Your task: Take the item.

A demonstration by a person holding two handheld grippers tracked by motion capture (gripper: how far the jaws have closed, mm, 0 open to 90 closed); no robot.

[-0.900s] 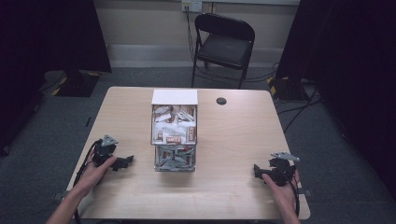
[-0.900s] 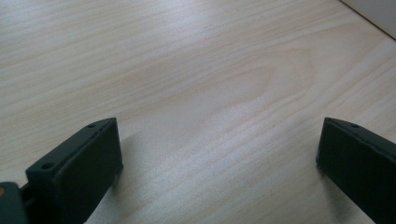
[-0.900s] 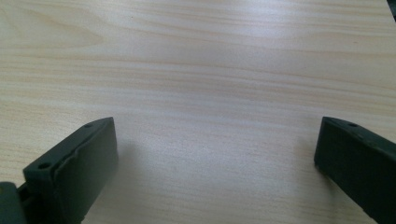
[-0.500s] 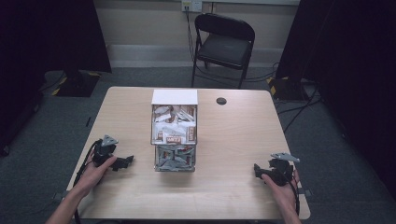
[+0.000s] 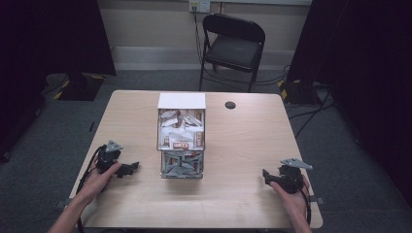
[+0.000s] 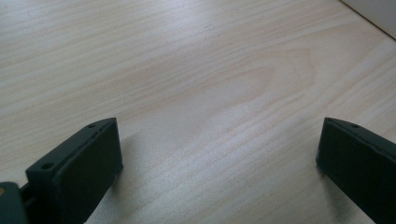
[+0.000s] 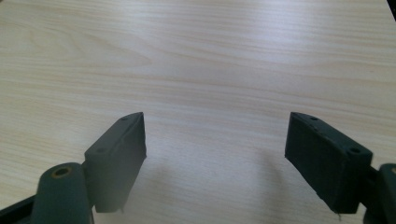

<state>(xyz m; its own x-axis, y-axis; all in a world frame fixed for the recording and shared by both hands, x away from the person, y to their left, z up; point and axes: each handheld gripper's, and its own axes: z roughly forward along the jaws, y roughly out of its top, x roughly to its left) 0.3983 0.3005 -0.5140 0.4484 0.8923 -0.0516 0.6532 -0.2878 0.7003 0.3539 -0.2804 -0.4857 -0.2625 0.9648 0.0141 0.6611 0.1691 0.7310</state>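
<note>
High view | packet box (image 5: 180,141) mid-table (image 5: 243,145) | chair (image 5: 233,46) behind

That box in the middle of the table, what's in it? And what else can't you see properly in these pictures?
- Box, high view: holds many small packets, but their print is too small to read.
- Box's near compartment, high view: its contents blur into grey shapes.
- Small dark round thing on the table, high view: too small to identify.
- Person, high view: the bottom edge cuts off everything past the forearms.
</note>
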